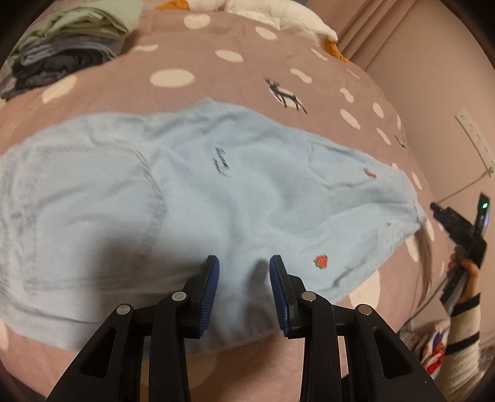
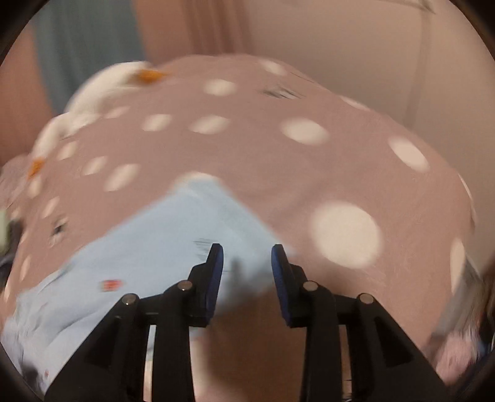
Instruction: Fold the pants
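A stack of folded clothes [image 1: 65, 40] in green, grey and dark tones sits at the far left corner of the bed, well apart from the work, and a white-and-orange plush or pillow [image 1: 278, 15] lies along the far edge near a beige curtain [image 1: 371, 27]. On the wall to the right hang a white power strip [image 1: 475, 139] and its cord. The light blue pants [image 1: 216, 185] lie flat on the pink-brown polka-dot bedspread [image 1: 216, 62] (a small deer is printed on it), their long axis running left to right across the left wrist view, the back pocket at the left and the narrower end at the right, beside the bed's edge. Little strawberry embroideries dot the cloth. The left gripper [image 1: 244, 269] hovers over the near hem with its blue pads apart, clamping nothing. The right gripper [image 2: 247, 259], held by a hand [image 1: 467, 275] in a striped sleeve, also stands parted and empty, above the pants' end; its view is motion-blurred.
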A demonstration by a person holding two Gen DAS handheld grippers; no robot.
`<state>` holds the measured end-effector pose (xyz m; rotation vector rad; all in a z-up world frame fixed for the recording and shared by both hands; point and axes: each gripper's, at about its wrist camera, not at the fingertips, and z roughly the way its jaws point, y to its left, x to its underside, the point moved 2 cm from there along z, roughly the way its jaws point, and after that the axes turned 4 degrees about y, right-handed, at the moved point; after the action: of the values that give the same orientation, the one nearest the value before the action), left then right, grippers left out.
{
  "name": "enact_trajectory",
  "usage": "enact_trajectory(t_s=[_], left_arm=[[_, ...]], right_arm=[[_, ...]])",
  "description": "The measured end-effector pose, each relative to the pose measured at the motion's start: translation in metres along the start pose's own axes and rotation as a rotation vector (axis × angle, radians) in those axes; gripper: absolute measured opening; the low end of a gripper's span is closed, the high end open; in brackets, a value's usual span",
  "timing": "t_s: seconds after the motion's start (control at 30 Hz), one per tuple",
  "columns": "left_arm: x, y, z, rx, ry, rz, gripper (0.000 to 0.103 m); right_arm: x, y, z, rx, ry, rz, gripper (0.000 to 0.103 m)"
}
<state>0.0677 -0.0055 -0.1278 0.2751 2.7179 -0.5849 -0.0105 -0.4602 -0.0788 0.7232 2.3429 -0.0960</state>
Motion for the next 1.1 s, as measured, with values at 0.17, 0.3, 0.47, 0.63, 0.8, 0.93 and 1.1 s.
enact_trajectory(t_s=[0.17, 0.3, 0.47, 0.63, 0.8, 0.93, 1.1], left_arm=[[-0.016, 0.022, -0.011, -0.026, -0.064, -0.045, 0.033], [-0.022, 0.040, -0.012, 0.003, -0.075, -0.089, 0.033], [-0.024, 0.044, -0.015, 0.005, -0.088, -0.070, 0.033], [-0.024, 0.053, -0.008, 0.020, -0.072, -0.070, 0.033], [-0.024, 0.058, -0.001, 0.042, -0.067, -0.094, 0.033], [-0.025, 0.061, 0.000, 0.065, -0.063, -0.104, 0.033], [-0.026, 0.063, -0.001, 0.072, -0.058, -0.111, 0.033]], right_arm=[[-0.006, 0.100, -0.006, -0.382, 0.062, -0.315, 0.033], [0.002, 0.199, 0.002, -0.598, 0.148, -0.608, 0.032], [0.028, 0.278, 0.032, -0.576, 0.258, -0.929, 0.028], [0.040, 0.302, 0.058, -0.519, 0.350, -1.146, 0.030], [0.045, 0.317, 0.073, -0.508, 0.431, -1.289, 0.028], [0.060, 0.325, 0.060, -0.492, 0.438, -1.434, 0.006], [0.048, 0.332, 0.045, -0.401, 0.288, -1.473, 0.003]])
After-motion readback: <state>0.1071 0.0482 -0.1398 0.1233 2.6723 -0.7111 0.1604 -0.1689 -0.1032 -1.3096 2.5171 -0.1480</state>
